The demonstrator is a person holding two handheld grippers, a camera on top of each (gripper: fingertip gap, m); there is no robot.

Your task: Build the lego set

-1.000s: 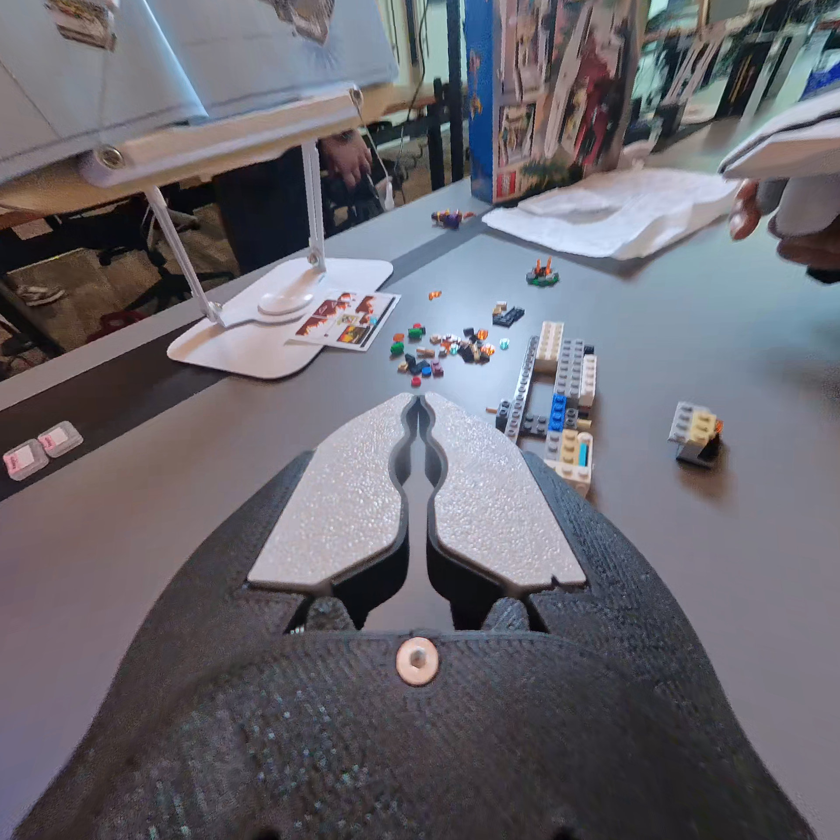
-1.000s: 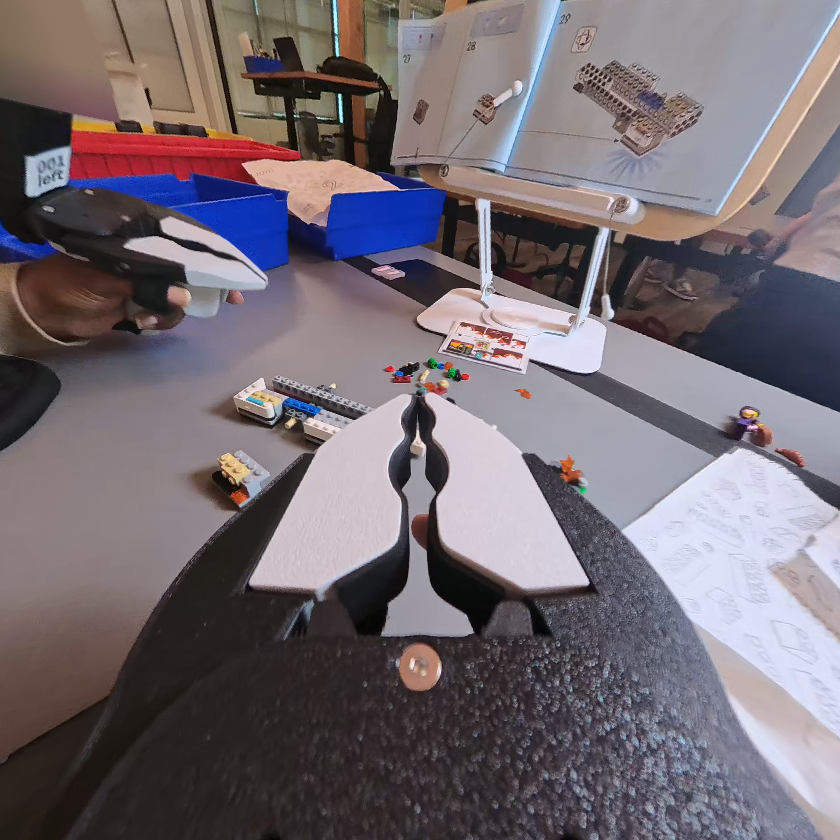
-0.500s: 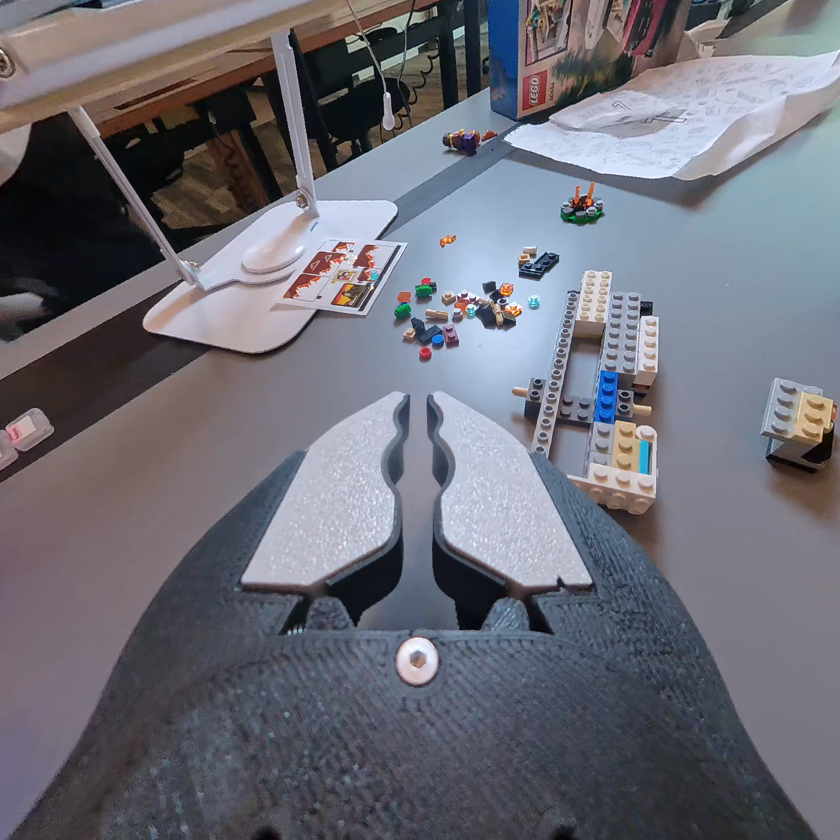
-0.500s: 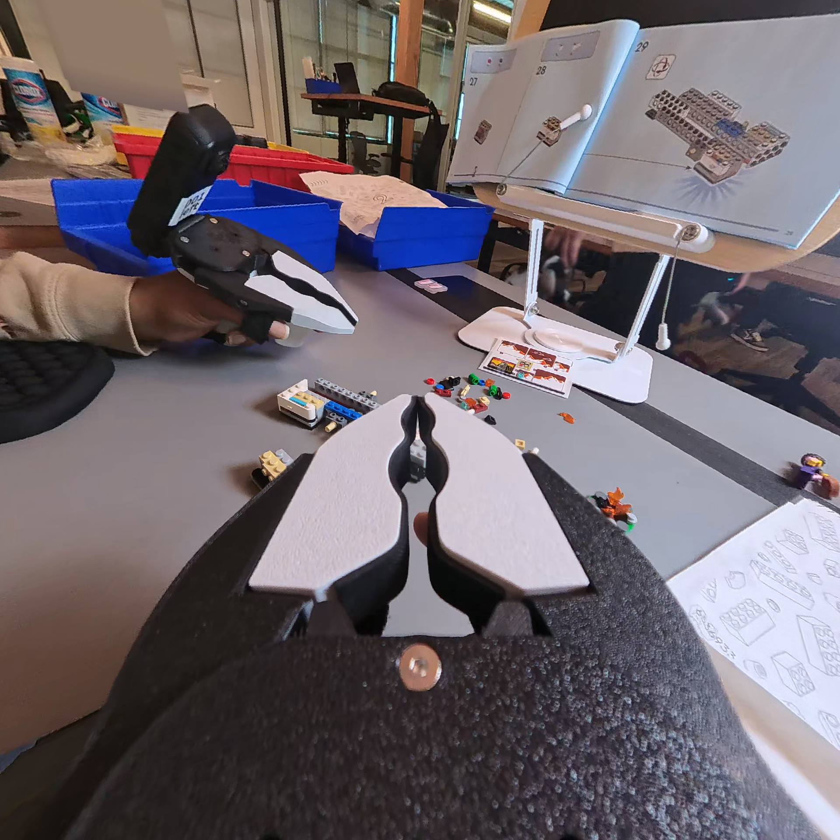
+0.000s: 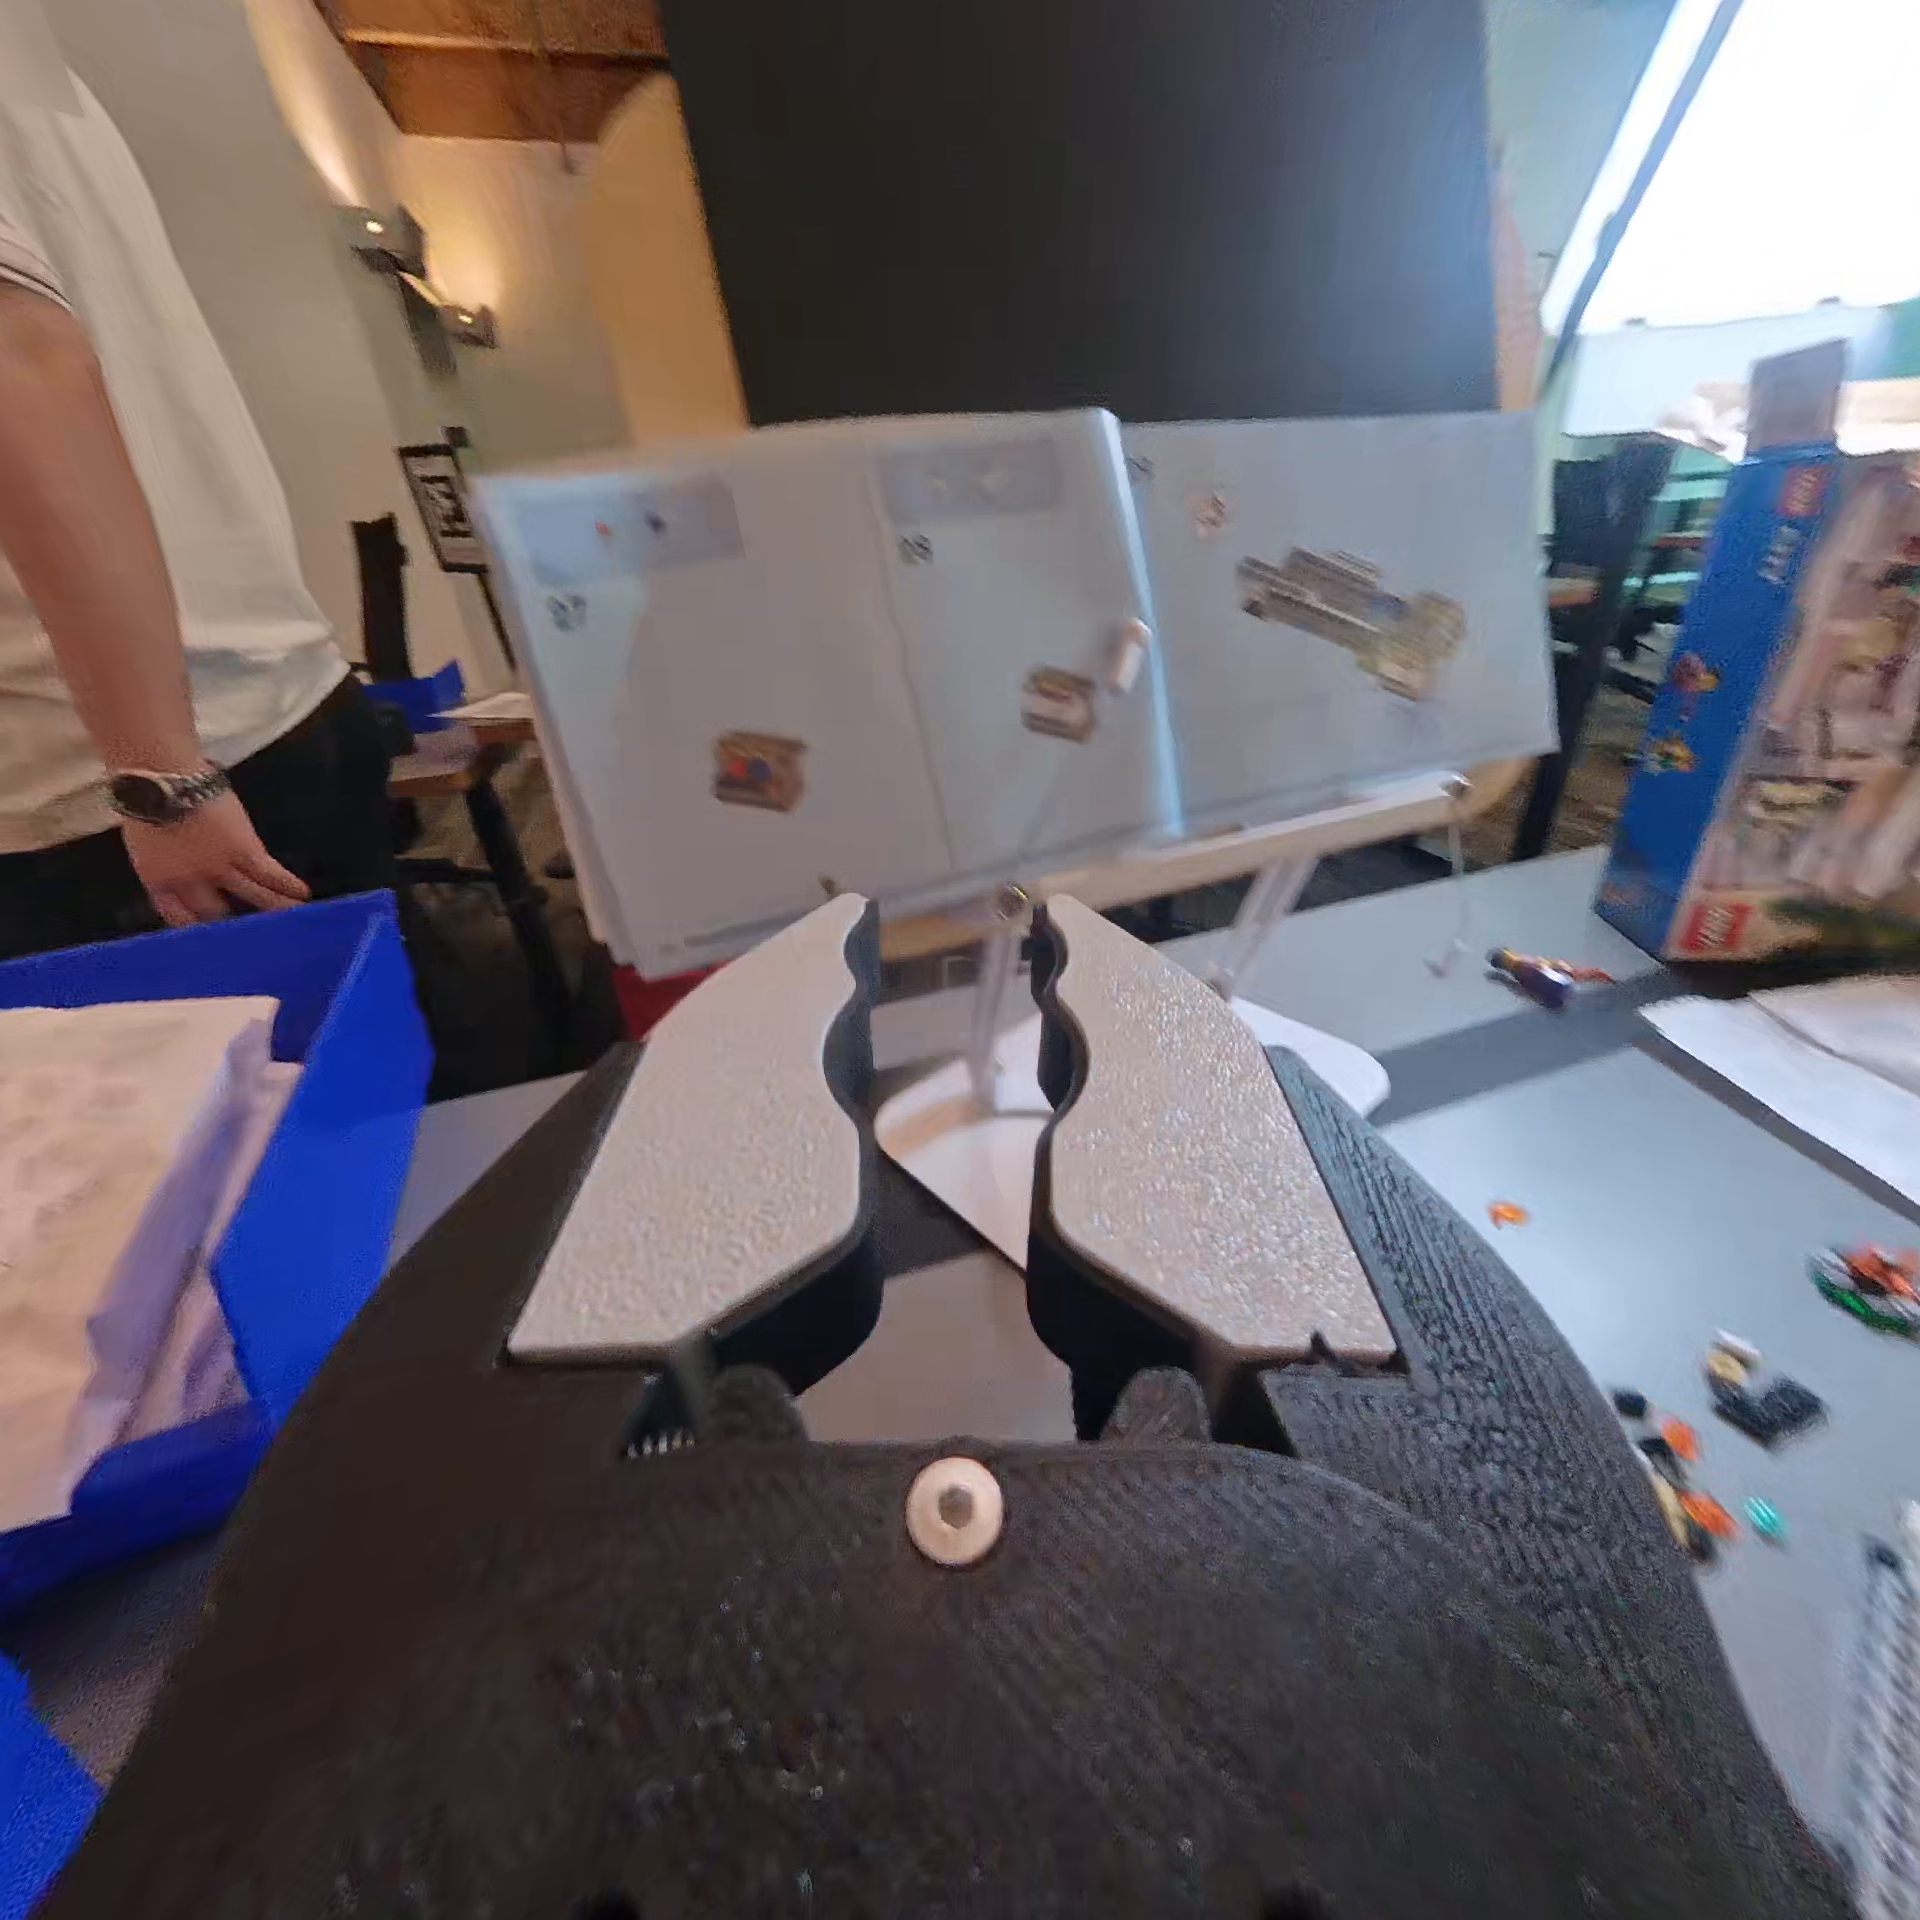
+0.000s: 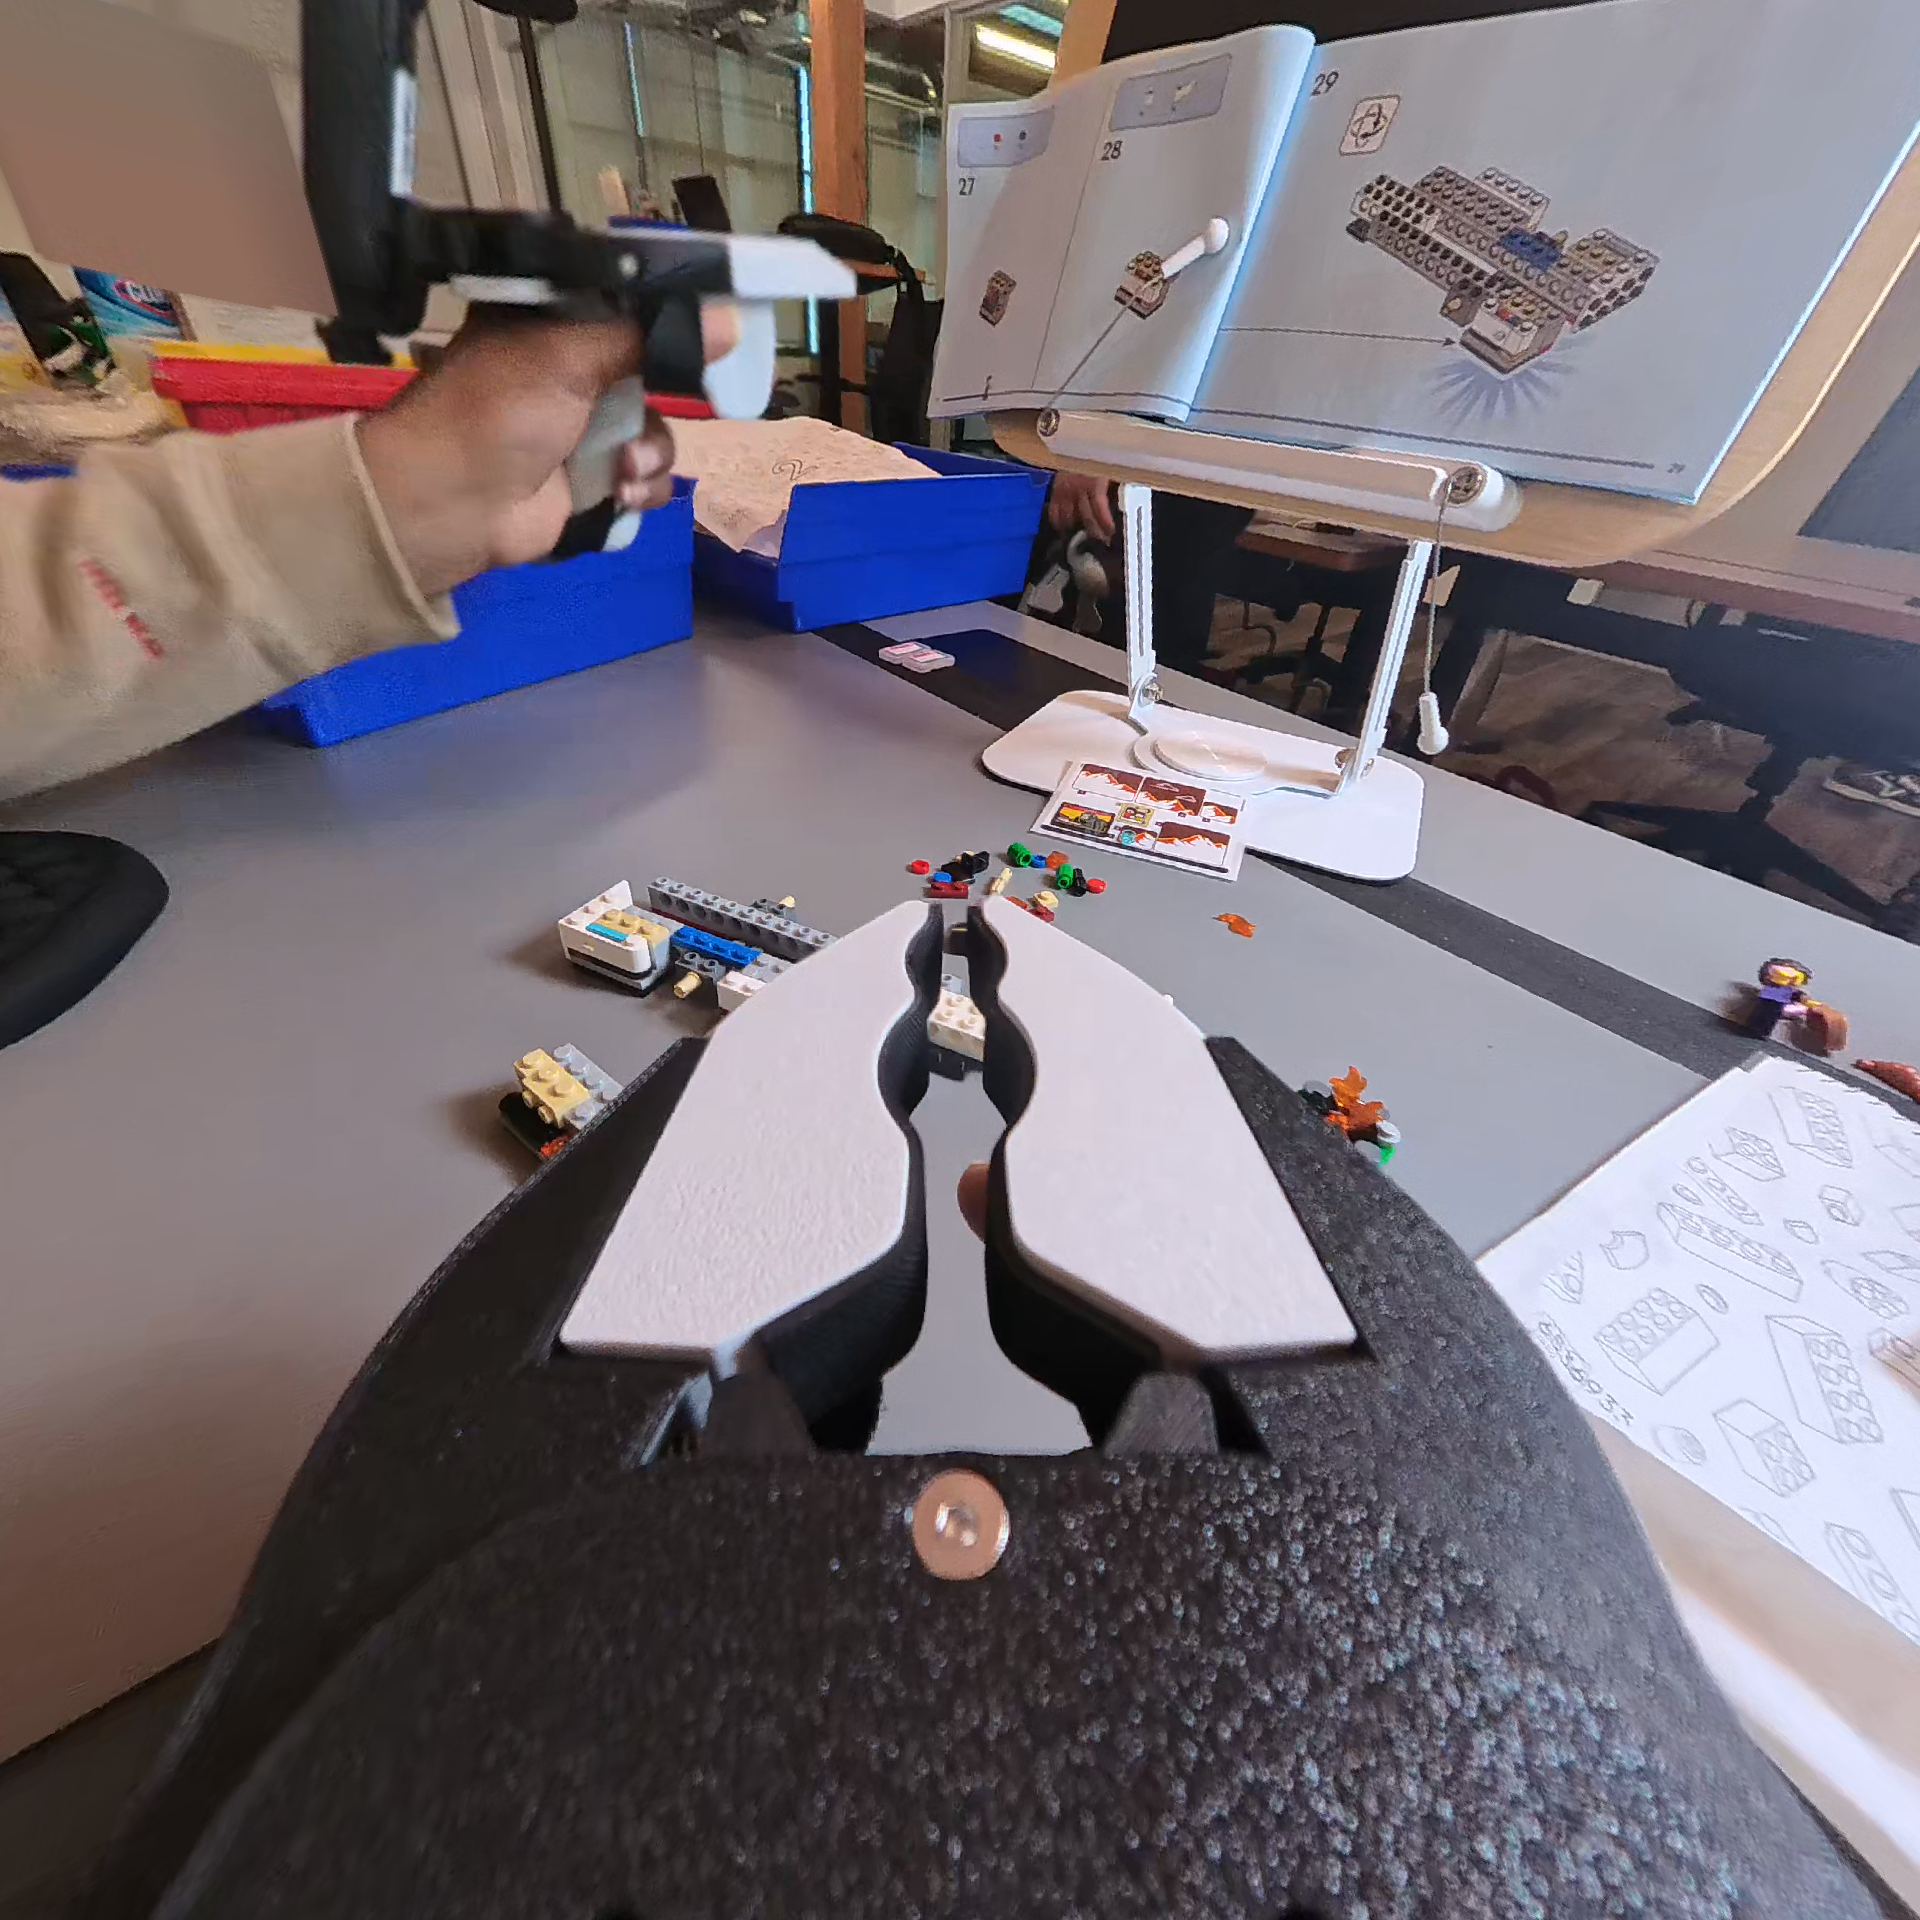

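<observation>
The long grey, blue and white Lego build (image 6: pixel 696 940) lies on the grey table (image 6: pixel 416 831). A small tan and grey sub-assembly (image 6: pixel 556 1086) lies in front of it. My right gripper (image 6: pixel 958 914) is shut and empty, low over the table, tips near the build's right end. A white brick (image 6: pixel 956 1023) shows behind its fingers. My left gripper (image 5: pixel 956 914) is open and empty, raised and facing the open instruction booklet (image 5: pixel 935 675). It also shows in the right wrist view (image 6: pixel 790 265), held high by a hand.
Loose small pieces (image 6: pixel 1013 878) and a sticker sheet (image 6: pixel 1143 821) lie before the white booklet stand (image 6: pixel 1330 821). Blue bins (image 6: pixel 873 540) stand at the back left, and printed paper (image 6: pixel 1766 1299) lies at the right. The Lego box (image 5: pixel 1787 727), a minifigure (image 6: pixel 1787 997) and a person (image 5: pixel 156 623) are nearby. Tip to tip, the grippers are about 35 cm apart. From the right gripper's tips to the minifigure (image 6: pixel 1787 997) is close to 35 cm.
My left gripper has lifted off the table, swung up to face the booklet, and opened wider. My right gripper has stayed shut, almost in the same place.
</observation>
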